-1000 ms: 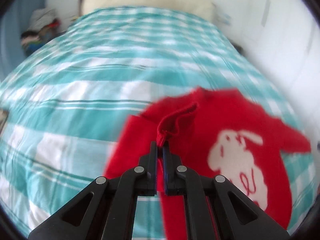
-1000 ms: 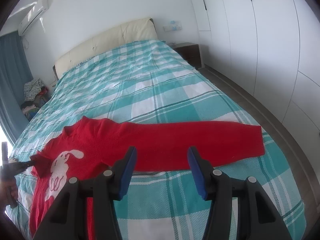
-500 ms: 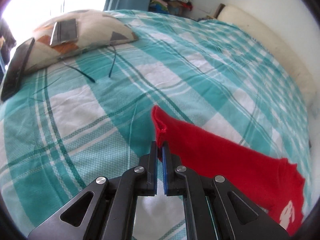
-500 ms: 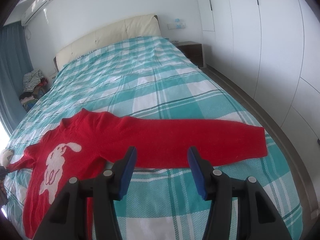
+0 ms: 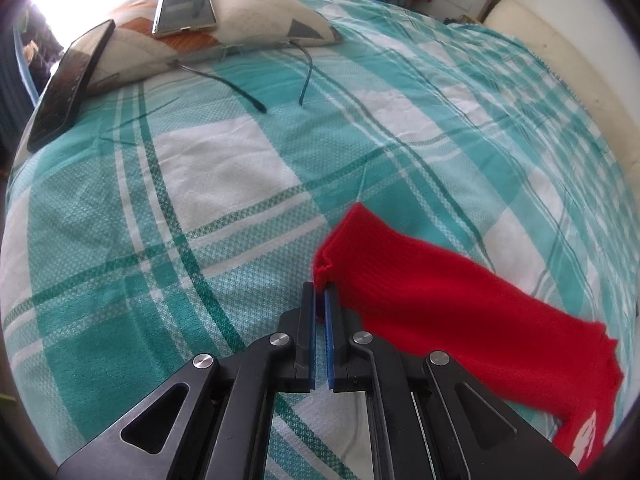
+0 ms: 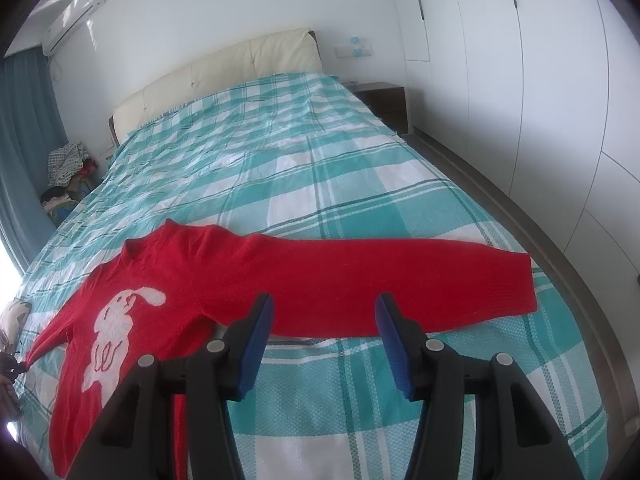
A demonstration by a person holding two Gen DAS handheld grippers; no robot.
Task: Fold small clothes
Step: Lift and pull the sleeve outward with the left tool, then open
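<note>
Sweater [image 6: 168, 292] lies face up on the bed [image 6: 304, 184], rabbit motif [image 6: 116, 328] showing, body toward the left edge and both sleeves spread outward; this flat, spread layout is judged to be the preparation for folding, since each sleeve must be straight before it can be turned in over the body. Right sleeve [image 6: 400, 284] extends across the bed toward the wardrobe side, flat and untouched, its cuff [image 6: 520, 284] near the bed edge. Left sleeve [image 5: 460, 304] is drawn out toward the opposite side, where a pillow [image 5: 224, 36] carries two phones [image 5: 184, 12]; a pair of glasses [image 5: 280, 76] rests beside it, well apart from the sleeve. Left gripper [image 5: 320, 300] has its jaws almost together, pinching the corner of the left cuff [image 5: 340, 248] between the blue pads; the cuff edge puckers at the contact point, and the sleeve itself appears to rest on the bed. Right gripper [image 6: 324, 324] hovers above the right sleeve with jaws wide apart and nothing between them; contact with the fabric is not evident. Folding proper is judged not yet begun.
</note>
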